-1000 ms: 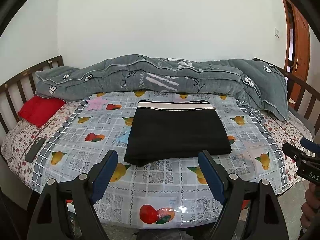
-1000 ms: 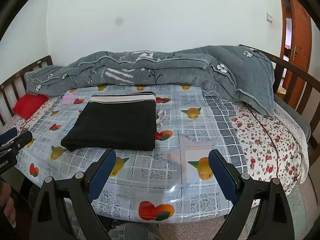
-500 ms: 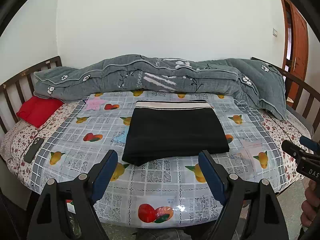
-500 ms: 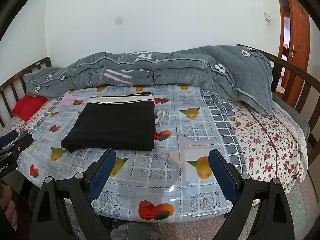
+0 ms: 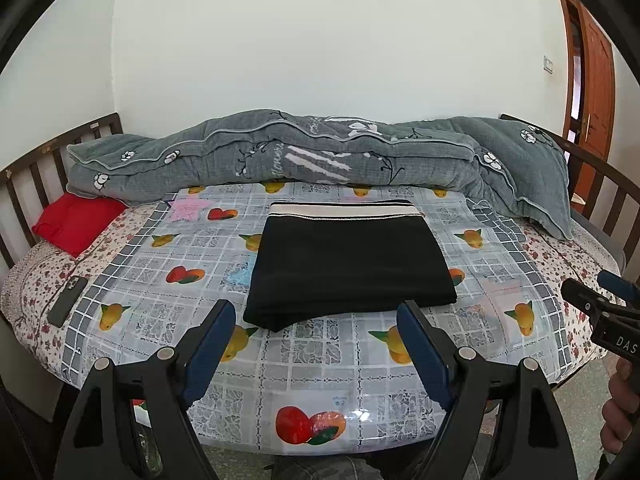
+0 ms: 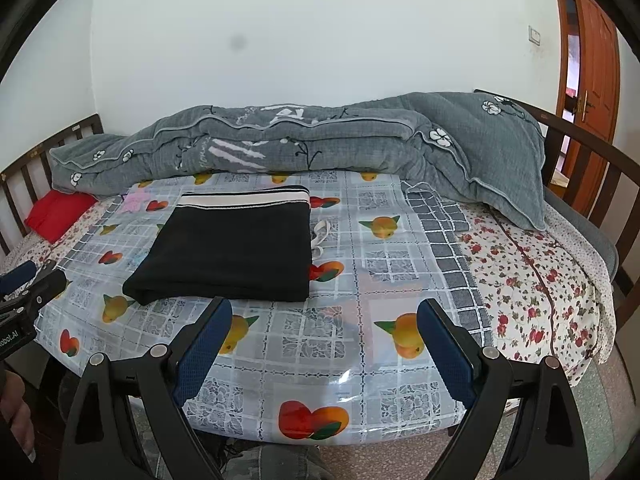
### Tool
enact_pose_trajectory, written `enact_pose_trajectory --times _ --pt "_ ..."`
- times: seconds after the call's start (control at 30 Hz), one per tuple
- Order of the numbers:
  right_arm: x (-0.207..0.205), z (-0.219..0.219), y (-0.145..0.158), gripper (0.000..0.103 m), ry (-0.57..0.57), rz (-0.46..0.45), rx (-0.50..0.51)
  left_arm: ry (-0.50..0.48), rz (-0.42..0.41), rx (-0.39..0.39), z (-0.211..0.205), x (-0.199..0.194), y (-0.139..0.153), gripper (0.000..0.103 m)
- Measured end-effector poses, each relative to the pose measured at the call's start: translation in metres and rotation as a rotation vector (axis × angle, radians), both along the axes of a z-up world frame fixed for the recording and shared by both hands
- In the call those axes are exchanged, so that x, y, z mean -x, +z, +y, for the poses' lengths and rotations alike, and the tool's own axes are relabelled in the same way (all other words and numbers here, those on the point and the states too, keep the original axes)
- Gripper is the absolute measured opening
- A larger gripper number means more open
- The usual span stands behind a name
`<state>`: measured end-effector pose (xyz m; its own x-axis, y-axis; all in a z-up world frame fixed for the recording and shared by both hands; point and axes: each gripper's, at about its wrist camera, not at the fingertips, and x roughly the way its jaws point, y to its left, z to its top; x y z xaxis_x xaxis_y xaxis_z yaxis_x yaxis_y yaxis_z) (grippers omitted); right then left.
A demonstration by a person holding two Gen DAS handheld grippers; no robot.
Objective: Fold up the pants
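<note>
The black pants (image 5: pixel 348 264) lie folded in a neat rectangle on the fruit-print plastic sheet (image 5: pixel 320 368) over the bed, white-striped waistband at the far edge. They also show in the right wrist view (image 6: pixel 232 248), left of centre. My left gripper (image 5: pixel 316 320) is open and empty, held back from the bed's near edge, just in front of the pants. My right gripper (image 6: pixel 324 320) is open and empty, to the right of the pants. Each gripper shows at the edge of the other's view.
A rolled grey quilt (image 5: pixel 320 160) lies along the wall. A red cushion (image 5: pixel 76 220) and a dark phone (image 5: pixel 68 300) sit at the bed's left. Wooden rails (image 6: pixel 592 172) frame both ends. A white strap (image 6: pixel 320 236) lies beside the pants. An orange door (image 6: pixel 592 80) stands at right.
Both grippers have drawn back slightly from the bed and drifted a little; the pants lie as before, and both grippers stay open.
</note>
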<state>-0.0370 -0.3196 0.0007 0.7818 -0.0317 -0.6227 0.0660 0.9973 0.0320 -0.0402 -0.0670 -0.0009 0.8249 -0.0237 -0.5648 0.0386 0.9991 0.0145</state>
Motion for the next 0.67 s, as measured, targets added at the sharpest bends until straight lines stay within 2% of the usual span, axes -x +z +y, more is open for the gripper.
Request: enact_pose_trajectory --times 0.67 --pt "0.0019 0.0034 0.0015 0.092 0.008 0.0 -0.001 0.002 -0.005 0.005 0.0013 0.0005 0.0047 0.082"
